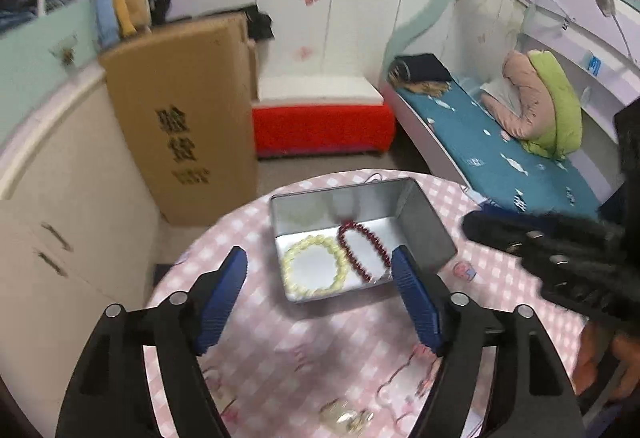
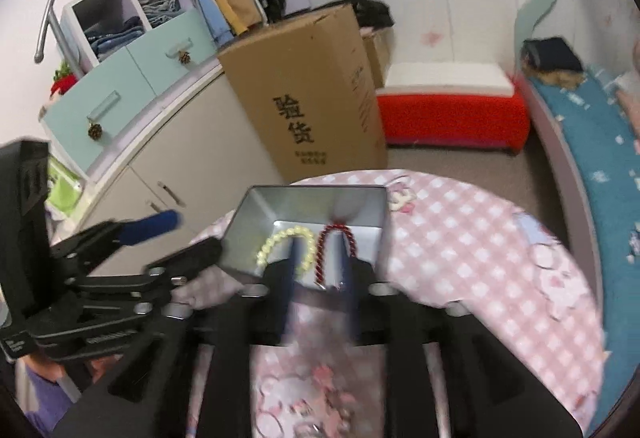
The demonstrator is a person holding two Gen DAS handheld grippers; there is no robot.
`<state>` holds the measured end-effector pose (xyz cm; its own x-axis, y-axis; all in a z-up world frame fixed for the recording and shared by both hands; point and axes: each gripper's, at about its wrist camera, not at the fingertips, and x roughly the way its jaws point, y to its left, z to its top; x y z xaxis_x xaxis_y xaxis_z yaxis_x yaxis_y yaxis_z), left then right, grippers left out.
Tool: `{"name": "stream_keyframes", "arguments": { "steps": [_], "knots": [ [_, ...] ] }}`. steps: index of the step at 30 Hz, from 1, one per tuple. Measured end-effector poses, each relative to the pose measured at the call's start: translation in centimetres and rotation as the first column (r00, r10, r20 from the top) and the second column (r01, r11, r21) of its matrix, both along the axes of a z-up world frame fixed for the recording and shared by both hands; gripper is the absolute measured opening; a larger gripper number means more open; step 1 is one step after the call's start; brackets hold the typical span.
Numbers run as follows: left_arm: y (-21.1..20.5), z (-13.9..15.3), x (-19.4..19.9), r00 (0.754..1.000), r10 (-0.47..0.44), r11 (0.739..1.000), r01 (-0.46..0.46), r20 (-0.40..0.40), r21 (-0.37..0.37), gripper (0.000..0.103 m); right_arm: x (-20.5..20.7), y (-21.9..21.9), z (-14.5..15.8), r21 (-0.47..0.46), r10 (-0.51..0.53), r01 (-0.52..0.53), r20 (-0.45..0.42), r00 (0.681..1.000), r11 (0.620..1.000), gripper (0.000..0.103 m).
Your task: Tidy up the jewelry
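Note:
A silver metal tin (image 1: 424, 222) stands on the round table. In it lie a pale yellow bead bracelet (image 1: 314, 270) and a dark red bead bracelet (image 1: 362, 250). My left gripper (image 1: 318, 298) is open and empty, just short of the tin's near edge. In the right wrist view the tin (image 2: 256, 222) holds the yellow bracelet (image 2: 280, 238) and the red bracelet (image 2: 352, 238). My right gripper (image 2: 320, 250) hangs over the tin's near edge, fingers a narrow gap apart and blurred, holding nothing. A loose piece of jewelry (image 1: 344, 416) lies on the cloth near me.
The table wears a pink checked cloth (image 1: 320, 350). Behind it stand a tall cardboard box (image 1: 180, 126), a red and white bench (image 1: 324, 126), a cream cabinet (image 1: 60, 218) and a bed with a teal sheet (image 1: 488, 142). The other gripper (image 2: 120, 266) shows at left.

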<state>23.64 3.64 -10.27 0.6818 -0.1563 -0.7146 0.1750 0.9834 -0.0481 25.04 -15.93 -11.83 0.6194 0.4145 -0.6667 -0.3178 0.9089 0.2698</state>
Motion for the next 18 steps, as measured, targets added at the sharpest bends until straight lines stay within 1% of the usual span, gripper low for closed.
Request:
{"name": "stream_keyframes", "arguments": {
  "steps": [1, 3, 6, 8, 10, 12, 14, 16, 18],
  "knots": [
    [0.2, -0.2, -1.0, 1.0, 0.015, 1.0, -0.015, 0.009, 0.014, 0.073, -0.8, -0.4, 0.3, -0.025, -0.008, 0.008, 0.023, 1.0, 1.0, 0.066],
    [0.4, -0.8, -2.5, 0.999, 0.043, 0.999, -0.043, 0.015, 0.023, 0.073, -2.5, -1.2, 0.3, -0.074, -0.021, 0.024, 0.044, 0.999, 0.997, 0.066],
    [0.7, -2.1, -4.5, 0.997, 0.072, 0.997, -0.072, 0.006, 0.027, 0.073, -4.9, -2.7, -0.4, -0.1, -0.054, 0.059, 0.059, 0.997, 0.993, 0.067],
    [0.7, -3.1, -5.8, 0.994, 0.112, 0.993, -0.113, 0.007, 0.047, 0.073, -6.1, -3.6, -1.1, -0.105, -0.073, 0.079, 0.055, 0.996, 0.991, 0.068],
    [0.6, -3.6, -6.5, 0.993, 0.12, 0.991, -0.121, 0.014, 0.054, 0.073, -6.9, -4.1, -1.9, -0.1, -0.078, 0.082, 0.041, 0.996, 0.992, 0.068],
    [0.5, -4.4, -7.1, 0.994, 0.111, 0.993, -0.111, -0.007, 0.049, 0.073, -7.7, -5.0, -2.9, -0.094, -0.091, 0.093, 0.022, 0.996, 0.991, 0.068],
    [0.4, -5.1, -7.4, 0.993, 0.113, 0.993, -0.112, -0.027, 0.039, 0.073, -8.1, -5.4, -4.0, -0.126, -0.112, 0.112, 0.013, 0.994, 0.986, 0.068],
    [0.5, -5.9, -7.6, 0.99, 0.135, 0.99, -0.133, -0.034, 0.05, 0.073, -8.2, -5.8, -5.0, -0.151, -0.132, 0.131, 0.002, 0.991, 0.98, 0.068],
    [0.6, -6.7, -7.6, 0.987, 0.152, 0.987, -0.149, -0.058, 0.055, 0.073, -8.1, -6.2, -5.8, -0.151, -0.139, 0.135, -0.021, 0.99, 0.979, 0.068]
  ]
}}
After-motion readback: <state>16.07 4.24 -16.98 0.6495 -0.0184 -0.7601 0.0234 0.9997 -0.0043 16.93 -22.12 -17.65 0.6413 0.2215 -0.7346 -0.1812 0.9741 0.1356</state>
